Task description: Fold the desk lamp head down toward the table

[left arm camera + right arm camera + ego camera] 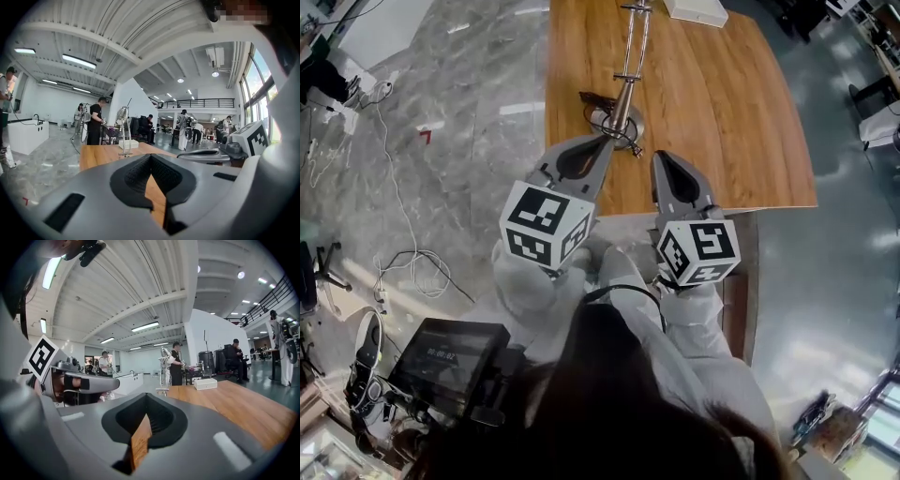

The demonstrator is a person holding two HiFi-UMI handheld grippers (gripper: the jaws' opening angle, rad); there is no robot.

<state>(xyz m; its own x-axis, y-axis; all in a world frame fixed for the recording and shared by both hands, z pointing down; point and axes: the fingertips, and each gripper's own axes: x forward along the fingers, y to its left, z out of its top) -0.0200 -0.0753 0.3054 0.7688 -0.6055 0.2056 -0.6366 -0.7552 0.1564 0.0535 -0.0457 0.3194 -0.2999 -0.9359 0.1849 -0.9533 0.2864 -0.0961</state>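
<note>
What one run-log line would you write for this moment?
left gripper: shut, empty | right gripper: shut, empty | silver metal desk lamp: upright on brown wooden table, untouched | fold: not begun

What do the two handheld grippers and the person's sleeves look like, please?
The left gripper and right gripper are grey, tapered shells with black ridged pads. Each carries a white cube printed with black square markers. The sleeves are pale grey-white, and a thin black cable runs between them.
</note>
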